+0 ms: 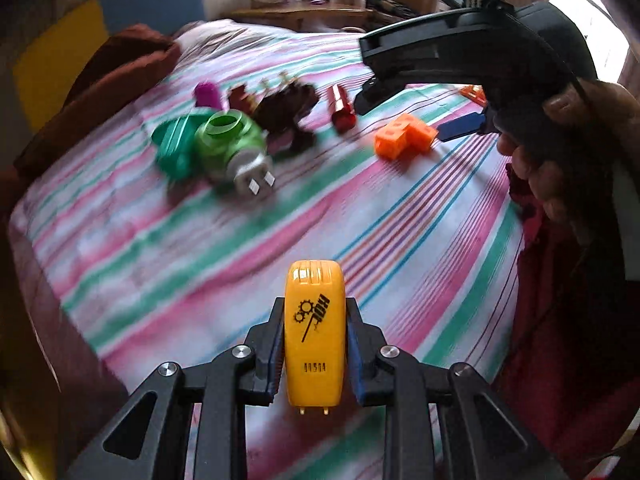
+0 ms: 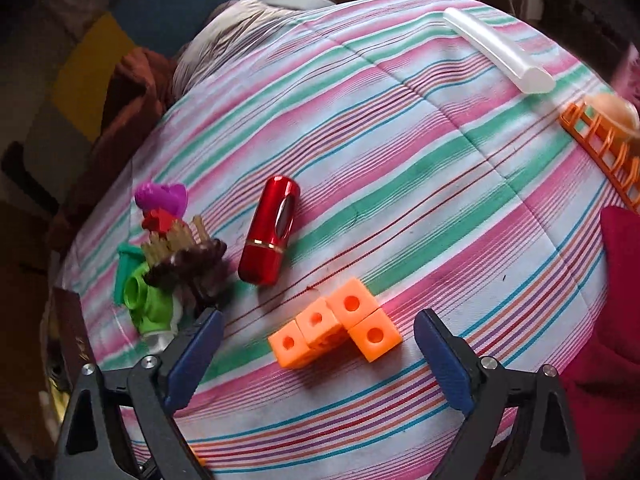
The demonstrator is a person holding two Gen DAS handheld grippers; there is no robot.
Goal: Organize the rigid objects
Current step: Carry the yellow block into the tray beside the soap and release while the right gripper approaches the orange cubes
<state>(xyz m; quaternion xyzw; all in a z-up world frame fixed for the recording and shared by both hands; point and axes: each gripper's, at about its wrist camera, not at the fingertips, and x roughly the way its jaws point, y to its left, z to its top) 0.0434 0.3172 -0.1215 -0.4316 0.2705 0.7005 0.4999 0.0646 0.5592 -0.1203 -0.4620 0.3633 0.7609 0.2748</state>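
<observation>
Toys spread over a bedspread (image 2: 400, 128)

In the right wrist view, the cubes (image 2: 336, 330) lie nearest, between the 2 jaws; the tube (image 2: 270, 230) lies behind them to the left, the toy pile (image 2: 168, 264) further left. A rod (image 2: 496, 50) lies far back right, with a rack (image 2: 600, 148) at the right edge, before it.
</observation>
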